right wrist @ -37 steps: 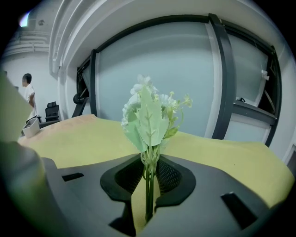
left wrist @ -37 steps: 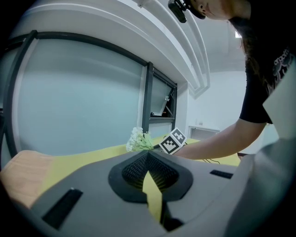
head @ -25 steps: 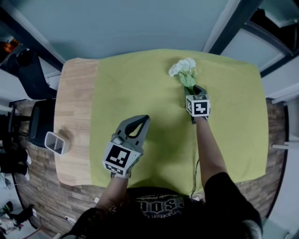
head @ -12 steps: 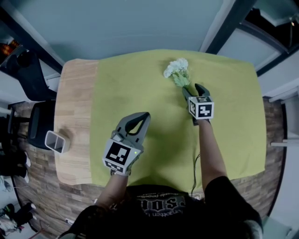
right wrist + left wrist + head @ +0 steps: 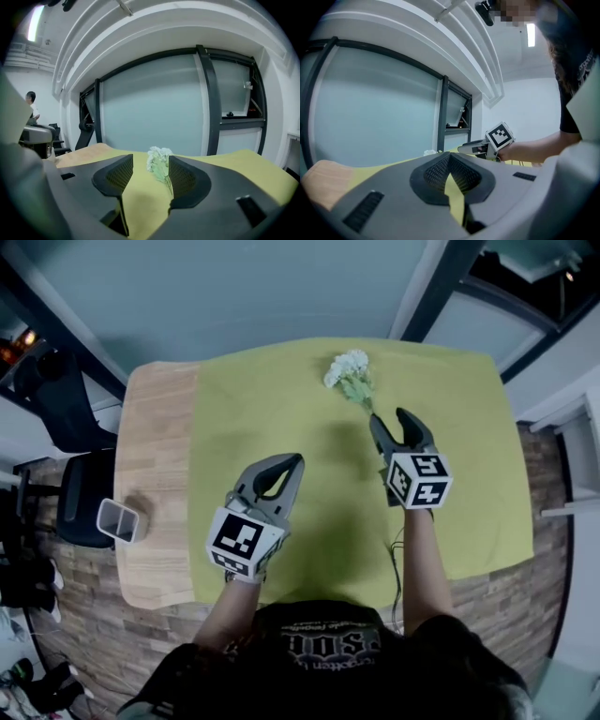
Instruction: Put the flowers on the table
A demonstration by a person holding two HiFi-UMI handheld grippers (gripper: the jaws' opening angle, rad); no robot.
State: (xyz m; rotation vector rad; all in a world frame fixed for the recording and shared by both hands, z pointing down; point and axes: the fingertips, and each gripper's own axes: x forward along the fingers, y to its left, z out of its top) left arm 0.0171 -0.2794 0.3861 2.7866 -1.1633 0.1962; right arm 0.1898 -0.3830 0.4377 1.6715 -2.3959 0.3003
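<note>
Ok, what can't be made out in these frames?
- Flowers, right gripper view: stem's lower end hidden behind one jaw of the right gripper.
- Flowers, left gripper view: a tiny white speck, too small for detail.
- Grey container, head view: contents too small to tell.

Black printed T-shirt (image 5: 323,652); grey left hand-held gripper (image 5: 296,461) and right hand-held gripper (image 5: 389,416) bear black-and-white marker cubes (image 5: 242,542).

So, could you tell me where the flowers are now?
Head view: the flowers lie on the green cloth near its far edge, just beyond the right gripper.
</note>
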